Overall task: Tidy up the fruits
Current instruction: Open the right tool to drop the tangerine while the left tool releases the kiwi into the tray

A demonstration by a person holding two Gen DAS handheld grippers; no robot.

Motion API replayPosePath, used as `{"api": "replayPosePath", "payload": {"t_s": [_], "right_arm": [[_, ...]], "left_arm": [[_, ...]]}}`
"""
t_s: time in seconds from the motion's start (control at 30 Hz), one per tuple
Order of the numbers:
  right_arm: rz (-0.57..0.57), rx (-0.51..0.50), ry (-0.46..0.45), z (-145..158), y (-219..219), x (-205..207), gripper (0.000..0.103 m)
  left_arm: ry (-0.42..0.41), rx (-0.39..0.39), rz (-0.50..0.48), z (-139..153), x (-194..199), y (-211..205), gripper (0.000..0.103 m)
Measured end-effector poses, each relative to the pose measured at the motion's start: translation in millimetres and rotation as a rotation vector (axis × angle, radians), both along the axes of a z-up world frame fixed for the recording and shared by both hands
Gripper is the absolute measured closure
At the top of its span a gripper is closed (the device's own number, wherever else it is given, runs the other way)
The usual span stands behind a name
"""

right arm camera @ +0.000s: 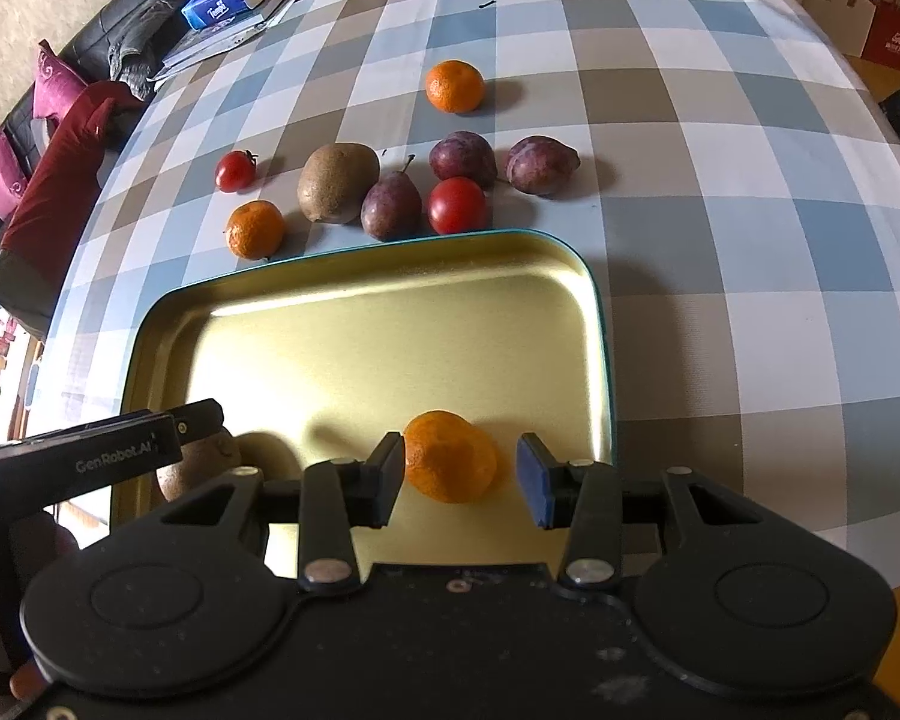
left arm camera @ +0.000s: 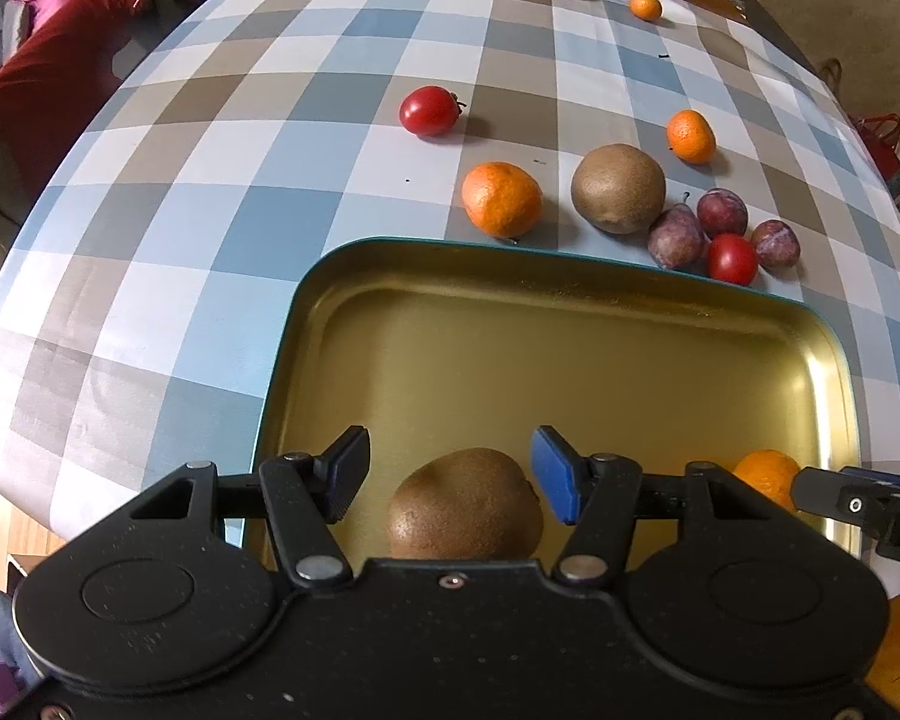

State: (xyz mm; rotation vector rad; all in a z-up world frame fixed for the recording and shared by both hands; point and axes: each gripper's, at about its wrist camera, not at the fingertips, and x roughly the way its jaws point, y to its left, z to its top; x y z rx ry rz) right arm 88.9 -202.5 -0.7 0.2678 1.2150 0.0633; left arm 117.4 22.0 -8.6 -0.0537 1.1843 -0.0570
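Both grippers parked over the gold tin tray, fingers spread, nothing gripped.

The left gripper (left arm camera: 450,475) has its fingers wide, with a fuzzy brown kiwi (left arm camera: 465,504) sitting between them on the tray (left arm camera: 570,324). The right gripper (right arm camera: 460,480) is wide too: a mandarin (right arm camera: 450,456) sits in the gap, right up against the left pad, clear of the blue one. Just past the fingertips the tray's teal rim ends and the blue, grey and white checked tablecloth (right arm camera: 720,240) starts. Loose there are a second kiwi (right arm camera: 337,182), three dusty purple plums (right arm camera: 463,158), two shiny red tomatoes (right arm camera: 457,204) and more mandarins (right arm camera: 455,86). Way beyond, at the far edge, there's clutter and red cushions (right arm camera: 60,180).
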Motion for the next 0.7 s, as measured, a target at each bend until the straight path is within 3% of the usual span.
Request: {"api": "replayPosePath", "payload": {"t_s": [0.7], "right_arm": [[-0.009,-0.020,0.050,-5,-5,11,0.058]], "left_arm": [[-0.013,0.041,-0.012,4,7,-2,0.038]]}}
